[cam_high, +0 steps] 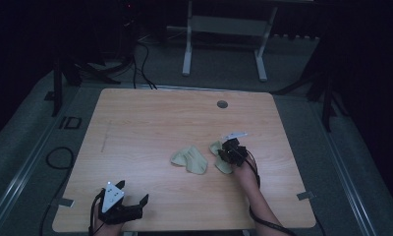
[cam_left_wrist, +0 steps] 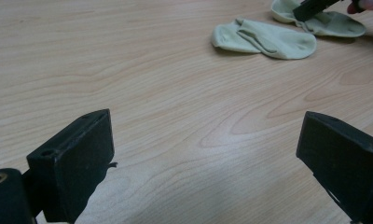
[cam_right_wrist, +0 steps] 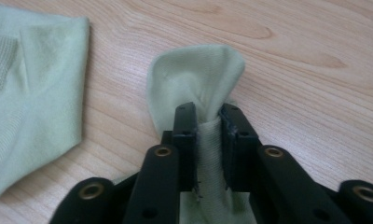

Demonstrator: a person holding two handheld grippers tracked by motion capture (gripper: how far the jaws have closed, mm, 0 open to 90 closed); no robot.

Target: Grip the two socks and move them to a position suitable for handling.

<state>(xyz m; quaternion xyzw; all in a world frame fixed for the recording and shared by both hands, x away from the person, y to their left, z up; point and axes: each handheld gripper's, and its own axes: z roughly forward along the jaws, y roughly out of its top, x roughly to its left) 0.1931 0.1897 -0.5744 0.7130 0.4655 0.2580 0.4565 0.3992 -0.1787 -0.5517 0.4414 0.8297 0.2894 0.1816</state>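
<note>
Right gripper view has the clearest look: the right gripper [cam_right_wrist: 208,121] has its two black jaws pinched onto a bunched fold of a pale green sock [cam_right_wrist: 198,79], soft ribbed knit, with the fabric puffing up into a rounded hump just past the jaw tips. No earlier look at it, so that's just how it sits now. A second sock [cam_right_wrist: 31,93] of the same pale green lies flat just beside the pinched one, its hem edge straight and a finer mesh patch showing on it.

From the high view, both socks sit near the middle of the wooden table [cam_high: 150,123], smooth light woodgrain with rounded corners. The flat one is crumpled into a loose wedge shape, probably folded over itself, hard to say in the dim light. The left gripper [cam_high: 130,209] sits well apart from the socks near the table's front edge, its blocky jaws spread wide with nothing between them.
</note>
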